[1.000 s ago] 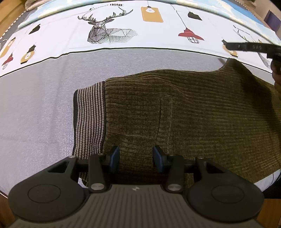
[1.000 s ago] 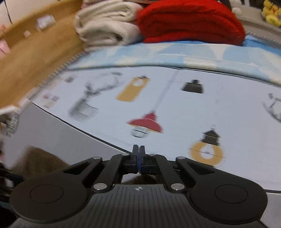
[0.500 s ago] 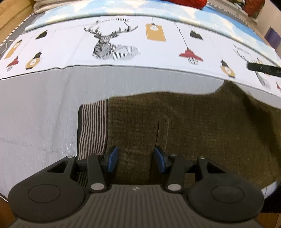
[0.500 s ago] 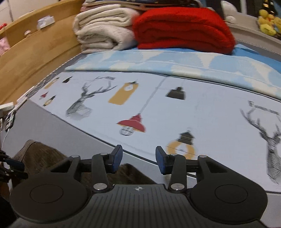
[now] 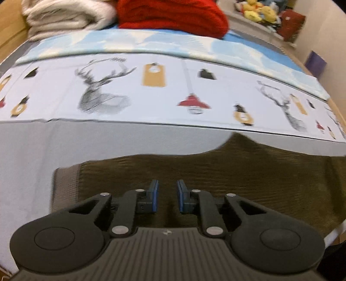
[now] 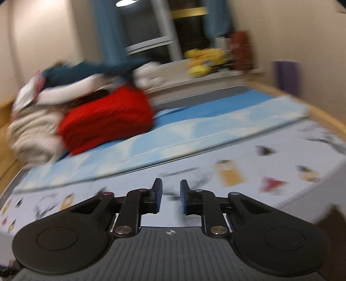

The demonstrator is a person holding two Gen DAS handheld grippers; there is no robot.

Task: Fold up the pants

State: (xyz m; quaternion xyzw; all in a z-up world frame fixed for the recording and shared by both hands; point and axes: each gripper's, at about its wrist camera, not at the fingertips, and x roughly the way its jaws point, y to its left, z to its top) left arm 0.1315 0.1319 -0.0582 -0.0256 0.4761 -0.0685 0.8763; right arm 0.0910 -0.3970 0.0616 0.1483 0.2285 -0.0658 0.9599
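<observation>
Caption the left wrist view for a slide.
Left gripper, jaws closing on nothing, above brown corduroy pants on the bed.

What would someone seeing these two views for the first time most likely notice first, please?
Probably the bright red blanket at the far end of the bed, beside a cream folded one. Next, the dark olive ribbed pants lying on the grey sheet just beyond the left gripper, whose fingers are closing on nothing. Between them runs the white cover printed with deer and lamps.
</observation>
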